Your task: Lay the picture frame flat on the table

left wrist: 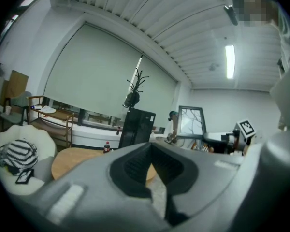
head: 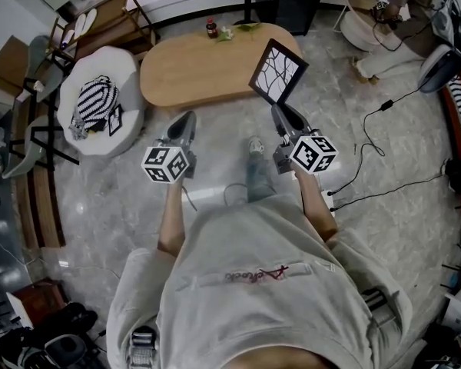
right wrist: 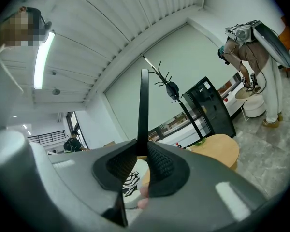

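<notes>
Slipping or pivoting is judged the risk: the frame (head: 277, 71) is clamped at one thin edge only by the right hand-held gripper (head: 281, 114), aloft over the worktop's (head: 192, 75) right end. Its long axis rises from the jaws, picture side leftward. Left hand-held gripper (head: 186, 120) closed, empty.

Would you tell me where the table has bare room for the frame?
Most of the table is bare from its left end to the frame in the right gripper. Only the far edge is crowded, by the bottle and greenery.
</notes>
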`<state>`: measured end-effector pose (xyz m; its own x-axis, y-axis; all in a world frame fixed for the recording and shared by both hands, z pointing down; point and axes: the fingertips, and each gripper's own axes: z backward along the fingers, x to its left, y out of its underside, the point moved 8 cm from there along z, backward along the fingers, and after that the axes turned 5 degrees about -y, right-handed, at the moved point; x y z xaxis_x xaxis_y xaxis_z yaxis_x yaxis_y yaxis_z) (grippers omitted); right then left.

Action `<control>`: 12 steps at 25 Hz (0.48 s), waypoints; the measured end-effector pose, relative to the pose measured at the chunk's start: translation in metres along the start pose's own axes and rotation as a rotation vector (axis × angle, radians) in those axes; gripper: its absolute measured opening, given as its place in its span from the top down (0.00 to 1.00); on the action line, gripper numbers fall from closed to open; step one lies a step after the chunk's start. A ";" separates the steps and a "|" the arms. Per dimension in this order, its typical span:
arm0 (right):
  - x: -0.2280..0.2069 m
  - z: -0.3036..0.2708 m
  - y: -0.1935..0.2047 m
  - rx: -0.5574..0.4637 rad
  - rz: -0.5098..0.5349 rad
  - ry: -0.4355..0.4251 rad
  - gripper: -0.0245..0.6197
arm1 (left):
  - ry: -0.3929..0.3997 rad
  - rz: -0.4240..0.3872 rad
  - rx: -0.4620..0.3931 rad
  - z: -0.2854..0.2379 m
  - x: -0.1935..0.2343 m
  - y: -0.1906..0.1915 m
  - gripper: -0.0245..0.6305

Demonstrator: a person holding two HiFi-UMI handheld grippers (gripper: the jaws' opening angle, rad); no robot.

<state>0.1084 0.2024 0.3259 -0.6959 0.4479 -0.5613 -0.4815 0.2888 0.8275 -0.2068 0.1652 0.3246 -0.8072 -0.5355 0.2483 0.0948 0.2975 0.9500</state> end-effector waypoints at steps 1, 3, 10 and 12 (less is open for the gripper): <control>-0.006 -0.005 -0.003 -0.001 -0.001 0.000 0.86 | -0.001 0.001 0.001 -0.008 0.002 -0.002 0.96; -0.017 -0.014 -0.007 -0.002 -0.003 0.000 0.86 | -0.002 0.001 -0.001 -0.021 0.007 -0.003 0.96; -0.049 -0.044 -0.012 -0.009 0.009 -0.011 0.86 | 0.002 -0.001 -0.012 -0.061 0.025 -0.001 0.96; -0.063 -0.064 -0.027 0.000 0.006 -0.013 0.86 | -0.003 0.003 -0.011 -0.085 0.033 -0.014 0.96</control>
<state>0.1315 0.1121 0.3380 -0.6915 0.4606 -0.5565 -0.4779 0.2859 0.8306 -0.1848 0.0766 0.3359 -0.8086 -0.5322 0.2507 0.1035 0.2907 0.9512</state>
